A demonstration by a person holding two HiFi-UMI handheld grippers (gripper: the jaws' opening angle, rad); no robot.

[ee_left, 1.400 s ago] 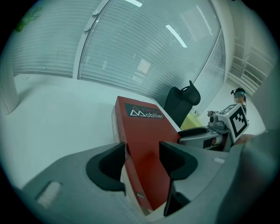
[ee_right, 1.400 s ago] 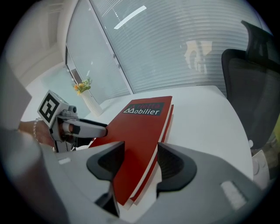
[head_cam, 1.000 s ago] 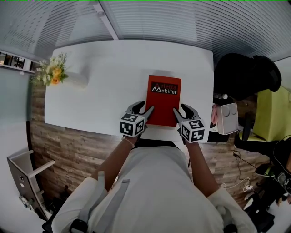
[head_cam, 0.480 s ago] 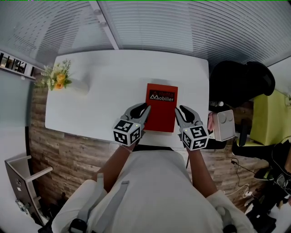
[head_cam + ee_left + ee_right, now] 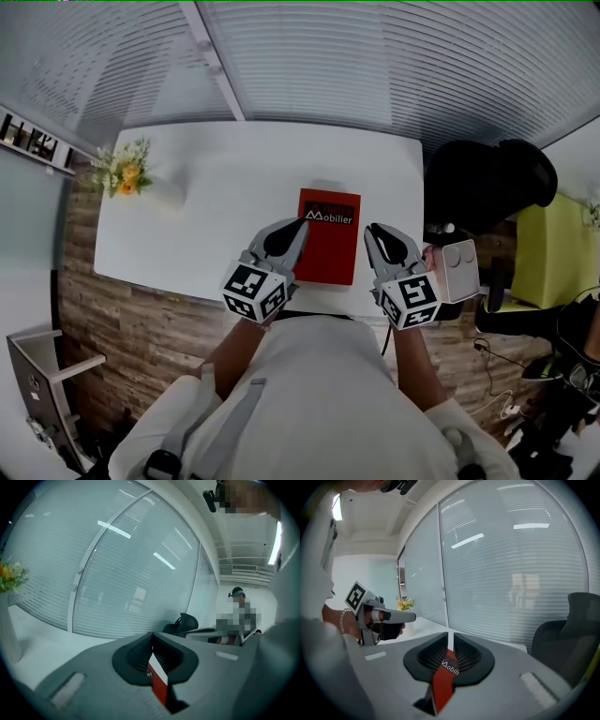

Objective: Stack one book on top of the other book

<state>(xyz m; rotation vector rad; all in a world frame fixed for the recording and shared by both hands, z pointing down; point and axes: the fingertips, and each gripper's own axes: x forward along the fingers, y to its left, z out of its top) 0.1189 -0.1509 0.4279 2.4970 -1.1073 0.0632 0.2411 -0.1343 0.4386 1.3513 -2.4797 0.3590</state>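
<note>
Up come both pairs of tongs, well clear of the white worktop [image 5: 206,187] they were flanking the book on a second ago, and both have just been closing as they rise. Off at the left edge, the little vase of flowers [image 5: 127,173] sits untouched. Next, the left tongs [image 5: 300,228]: the jaws are fully together with nothing pinched, only a red sliver of cover showing through the slit from far below. Centre stage, the red book [image 5: 328,242] lies flat on the worktop near the front edge, square and at rest, with neither pair of tongs holding it. Over to the right tongs [image 5: 373,231]: all but closed too, just a hairline gap, empty, the same red cover glimpsed beyond. So where does the task stand? Only one cover shows from above. Whether the second book lies under it I can't tell, though a dark edge runs along its far side. With both pairs of tongs off the book and raised, my read is that the stack is made and only the retreat is left.
</note>
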